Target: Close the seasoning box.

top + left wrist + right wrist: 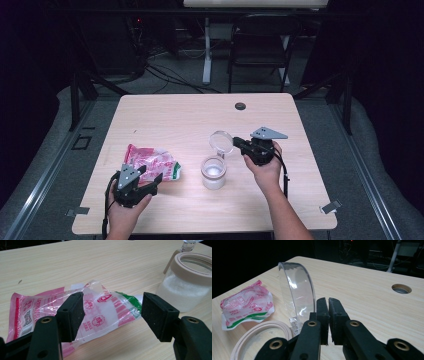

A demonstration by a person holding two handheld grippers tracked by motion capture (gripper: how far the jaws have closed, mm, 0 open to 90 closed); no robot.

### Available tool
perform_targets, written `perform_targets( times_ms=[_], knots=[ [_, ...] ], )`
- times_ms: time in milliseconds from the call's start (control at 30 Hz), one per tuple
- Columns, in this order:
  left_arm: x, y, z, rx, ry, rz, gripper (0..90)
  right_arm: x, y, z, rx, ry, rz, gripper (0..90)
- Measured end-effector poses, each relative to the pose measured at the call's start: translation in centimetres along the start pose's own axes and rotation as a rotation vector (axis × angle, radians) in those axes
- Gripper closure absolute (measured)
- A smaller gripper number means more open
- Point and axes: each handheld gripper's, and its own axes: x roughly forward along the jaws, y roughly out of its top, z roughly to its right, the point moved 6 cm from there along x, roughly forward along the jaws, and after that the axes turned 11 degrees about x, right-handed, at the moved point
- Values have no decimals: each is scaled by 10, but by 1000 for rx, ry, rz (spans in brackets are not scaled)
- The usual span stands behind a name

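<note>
I count one crumpled pink-and-green plastic packet (151,163) at 7 o'clock | one clear plastic jar (214,172) with hinged clear lid (221,140) at centre | left gripper (145,176) jaws wide over packet, gripping nothing | right gripper (237,142) jaws nearly together beside lid; hold uncertain.

Crumpled pink-and-clear plastic bag (62,307) lying flat on table, open jar (214,172) (white contents) upright beside it, clear lid (297,292) flipped up.

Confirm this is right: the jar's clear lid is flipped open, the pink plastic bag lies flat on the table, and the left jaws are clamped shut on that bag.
Wrong on the jaws. In the left gripper view the left gripper stands open, its pads apart over the pink plastic bag, not clamped. The jar's clear lid is flipped open and the bag lies on the table.
</note>
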Motion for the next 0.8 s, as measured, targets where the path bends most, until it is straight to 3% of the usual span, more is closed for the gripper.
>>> perform_targets(
  times_ms=[433,633,800],
  knots=[
    [3,1,-3,-3,-3,-1,344,-5,-2,-9,-31,12,-6,863],
    [8,3,-4,-6,-18,1,346,-8,-8,-21,-59,37,-24,855],
    [17,6,-5,-4,-32,-15,373,-10,-19,-42,-121,80,-56,842]
  ],
)
